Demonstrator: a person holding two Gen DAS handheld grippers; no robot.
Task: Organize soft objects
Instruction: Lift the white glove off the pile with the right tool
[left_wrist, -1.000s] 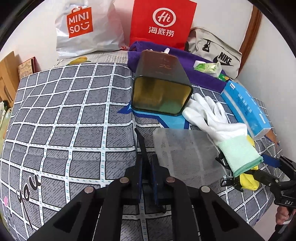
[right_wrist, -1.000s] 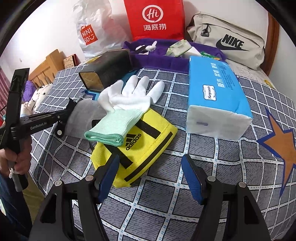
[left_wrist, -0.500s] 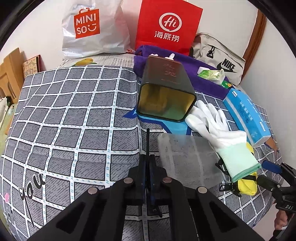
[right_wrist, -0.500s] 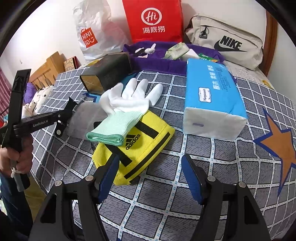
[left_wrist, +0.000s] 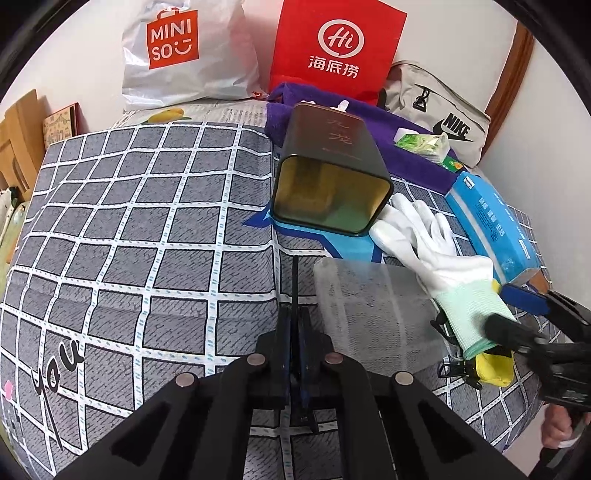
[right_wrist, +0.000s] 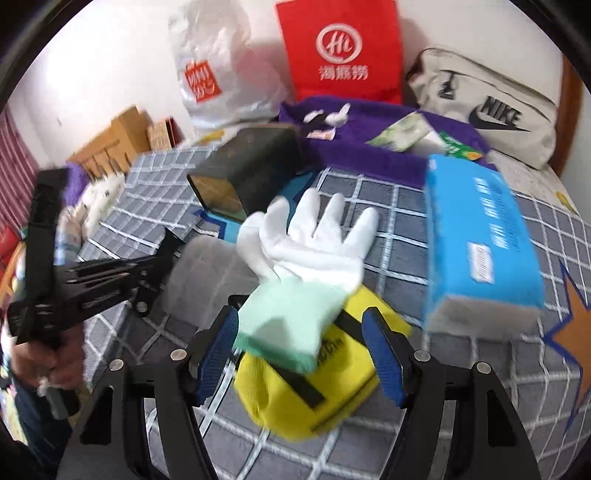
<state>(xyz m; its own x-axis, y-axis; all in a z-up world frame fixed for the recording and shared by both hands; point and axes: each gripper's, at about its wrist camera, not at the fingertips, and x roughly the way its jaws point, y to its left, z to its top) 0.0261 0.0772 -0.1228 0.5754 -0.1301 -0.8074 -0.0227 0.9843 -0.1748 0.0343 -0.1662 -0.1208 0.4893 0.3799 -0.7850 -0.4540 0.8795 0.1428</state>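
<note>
1. Straddling the mint-green cuff of the white glove (right_wrist: 303, 258), the right gripper (right_wrist: 299, 347) has its 2 blue pads spread wide, 1 on each side and neither pressing yet; it looks lined up to pinch the cuff, the easiest part to grab.
2. The glove lies across a yellow pouch (right_wrist: 306, 398) and partly over a grey translucent sheet (left_wrist: 373, 314) on the checked bedspread (left_wrist: 129, 229), its fingers pointing toward the dark tin (left_wrist: 332, 184).
3. The tin lies on its side, open mouth facing the glove, probably as the place for soft items.
4. The left gripper (left_wrist: 295, 332) is pressed together with nothing between its pads, beside the sheet's edge, clear of the right one's path.
</note>
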